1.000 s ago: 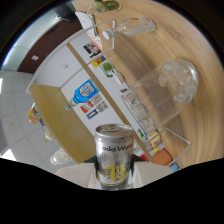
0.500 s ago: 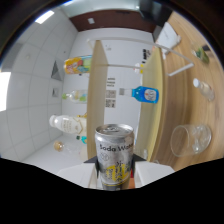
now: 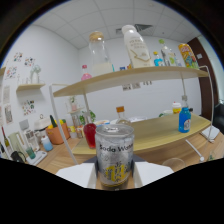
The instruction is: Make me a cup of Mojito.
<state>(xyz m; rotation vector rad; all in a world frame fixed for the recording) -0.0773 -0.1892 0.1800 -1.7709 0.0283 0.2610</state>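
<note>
1. Two wooden shelves on a white frame fill the background, beyond the gripper, against a white wall.
2. On the top shelf stand a clear jar and a white bottle, near each other.
3. On the lower shelf sit a blue bottle, well off to one side, and a red cup just behind the can.
4. Upright between the fingers, the soda can reads "Soda Water".
5. Holding that can, the gripper presses its white fingers against both sides.
</note>
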